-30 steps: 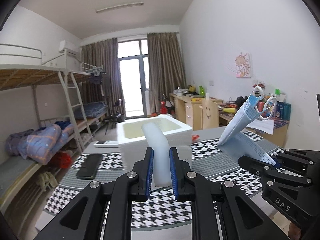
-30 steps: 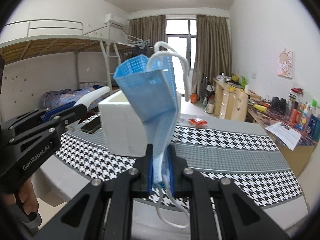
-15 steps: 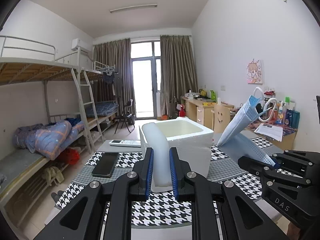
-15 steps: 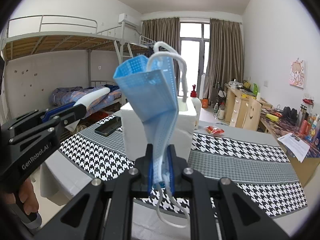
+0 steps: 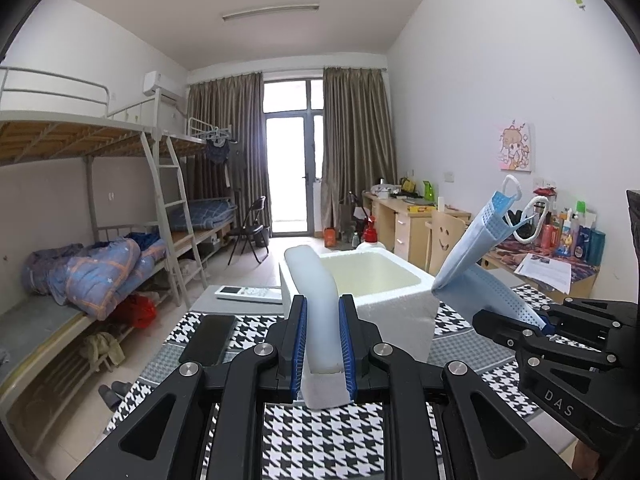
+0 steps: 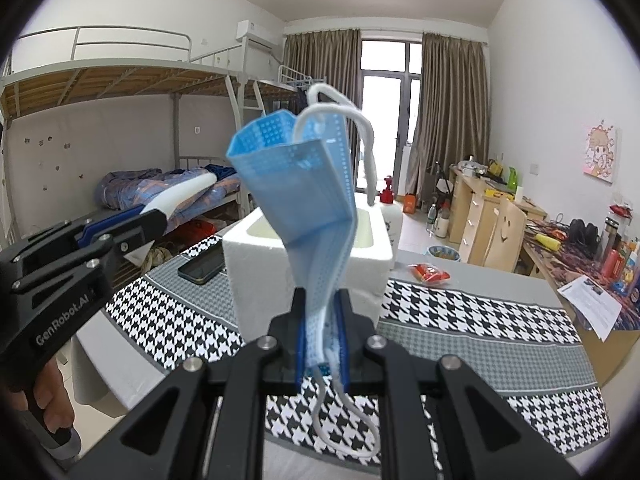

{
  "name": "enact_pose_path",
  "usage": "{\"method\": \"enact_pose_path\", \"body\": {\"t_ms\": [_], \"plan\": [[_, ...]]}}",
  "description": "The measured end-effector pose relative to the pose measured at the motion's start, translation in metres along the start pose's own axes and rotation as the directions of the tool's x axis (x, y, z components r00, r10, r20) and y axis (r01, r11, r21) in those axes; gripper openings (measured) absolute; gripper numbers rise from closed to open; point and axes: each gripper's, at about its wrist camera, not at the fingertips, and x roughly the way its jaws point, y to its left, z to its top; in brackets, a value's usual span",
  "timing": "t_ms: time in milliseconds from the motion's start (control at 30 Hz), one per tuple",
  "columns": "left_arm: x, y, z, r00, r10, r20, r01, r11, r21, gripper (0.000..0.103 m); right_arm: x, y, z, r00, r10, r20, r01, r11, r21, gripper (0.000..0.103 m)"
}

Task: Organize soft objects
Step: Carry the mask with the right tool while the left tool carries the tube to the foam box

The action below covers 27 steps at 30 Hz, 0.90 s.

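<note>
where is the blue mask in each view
Left wrist view: the mask is at the right, standing up from the right hand-held gripper, right of the foam box.
Right wrist view: the mask is at centre, clamped in that hand-held gripper, in front of the foam box.
Shared landmark: the foam box on the houndstooth table.

White walls [image 5: 460,100] and a white ceiling with a tube light [image 5: 271,12] enclose a dormitory room. At the far end a glazed balcony door [image 5: 294,168] glows between brown curtains [image 5: 356,152]. Metal bunk beds [image 5: 100,140] with a ladder [image 5: 172,216] line the left wall, bedding [image 5: 92,268] piled on the lower bunk. Wooden desks [image 5: 404,220] run along the right wall beneath a cartoon picture [image 5: 516,147]. A folding chair [image 5: 250,234] stands on the pale floor [image 5: 248,268].
</note>
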Motion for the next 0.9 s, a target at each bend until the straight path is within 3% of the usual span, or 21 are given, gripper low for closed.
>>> {"method": "enact_pose_path", "body": {"t_ms": [900], "plan": [[0.08, 0.01, 0.037, 0.999, -0.007, -0.05, 0.008, 1.0, 0.021, 0.017, 0.074, -0.014, 0.043, 0.998, 0.019, -0.066, -0.015, 0.998, 0.058, 0.017]]}}
